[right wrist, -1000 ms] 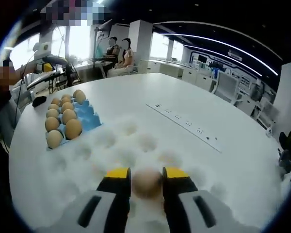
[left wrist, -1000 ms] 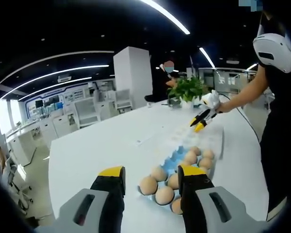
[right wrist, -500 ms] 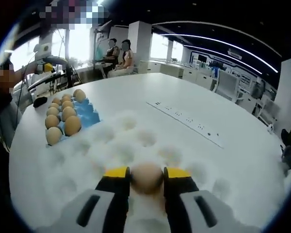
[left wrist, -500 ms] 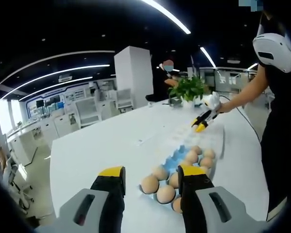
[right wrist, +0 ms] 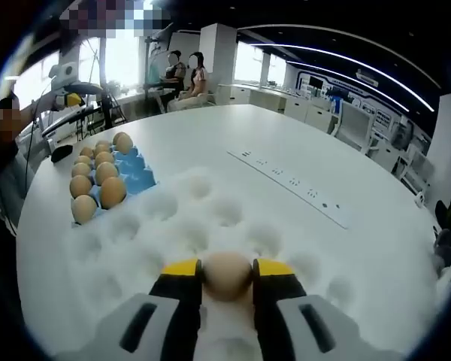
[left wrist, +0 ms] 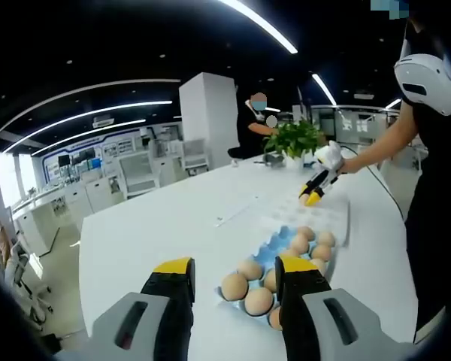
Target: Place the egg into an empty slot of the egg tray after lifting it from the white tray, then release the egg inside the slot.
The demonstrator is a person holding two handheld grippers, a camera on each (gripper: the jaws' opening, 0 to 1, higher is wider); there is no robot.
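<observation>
Blue moulded egg tray (left wrist: 282, 252) lies on the wide white table (left wrist: 165, 226) at about five o'clock in the left gripper view, its near rows stocked with brown eggs and some blue slots bare. The left tongs (left wrist: 233, 271) stand apart, holding nothing. At two o'clock the right tongs (left wrist: 313, 193) hover above the white dimpled tray (left wrist: 327, 218), their load too small to make out.

The right gripper view supplies that: the right tongs (right wrist: 227, 271) are closed on a smooth tan egg (right wrist: 227, 274), above the white dimpled tray (right wrist: 210, 226). The blue egg tray (right wrist: 131, 173) sits at ten o'clock, well apart. Judging by this, the lift is underway; carrying, seating and release remain.
</observation>
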